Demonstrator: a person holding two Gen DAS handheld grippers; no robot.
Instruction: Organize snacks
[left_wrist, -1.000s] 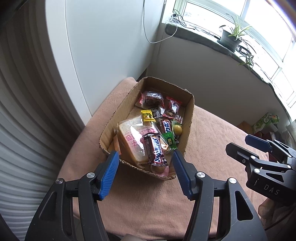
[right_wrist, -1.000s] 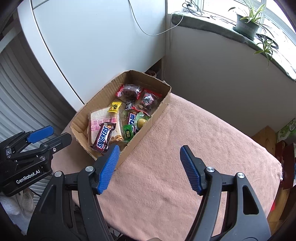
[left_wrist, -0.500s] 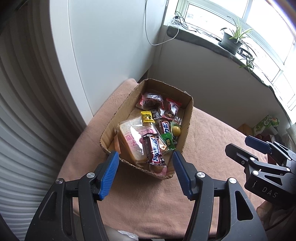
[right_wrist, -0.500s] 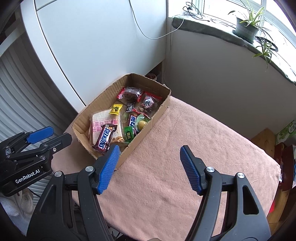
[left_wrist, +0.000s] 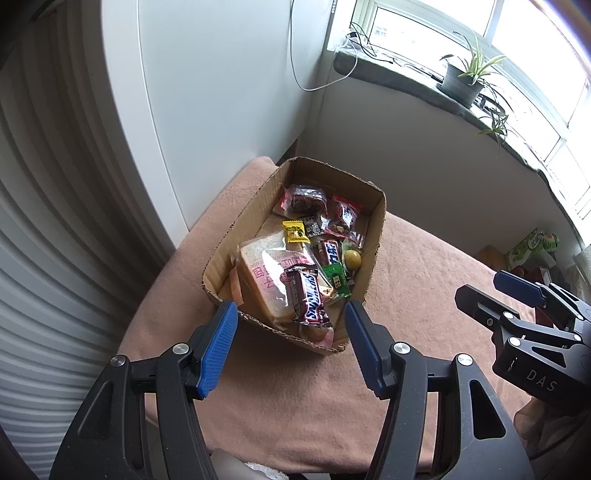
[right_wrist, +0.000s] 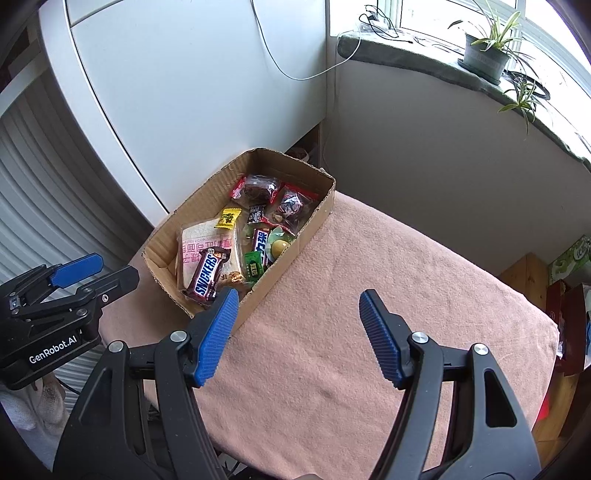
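From the left wrist view, the cardboard box (left_wrist: 375, 236) of snacks sat on the pink blanket (left_wrist: 424, 280), just past the tips of the left gripper (left_wrist: 290, 334). The box was long, and it ran from near to far, leaning a little to the right at the far end. A Snickers bar (left_wrist: 308, 297) lay on top of a bagged slice of bread (left_wrist: 264, 271) at the near end. The bar pointed near to far too. A small yellow candy (left_wrist: 295, 231) and a green packet (left_wrist: 337, 277) lay further in. The left gripper's blue fingers (left_wrist: 218, 350) stood partly apart, with nothing between them and touching nothing. The right gripper (left_wrist: 517, 291) showed at the right edge, well apart from the box.

From the right wrist view, the box (right_wrist: 314, 221) lay to the far left of the right gripper (right_wrist: 295, 328). Its long side ran from near left to far right. The Snickers bar (right_wrist: 207, 273) lay at the near end, pointing the same way, close to the left blue finger (right_wrist: 216, 336). The right gripper's jaws were partly open over the bare blanket (right_wrist: 388, 280), holding nothing. The left gripper (right_wrist: 79, 271) hung at the left, beside the box's near end. I cannot tell from here how far it was open.
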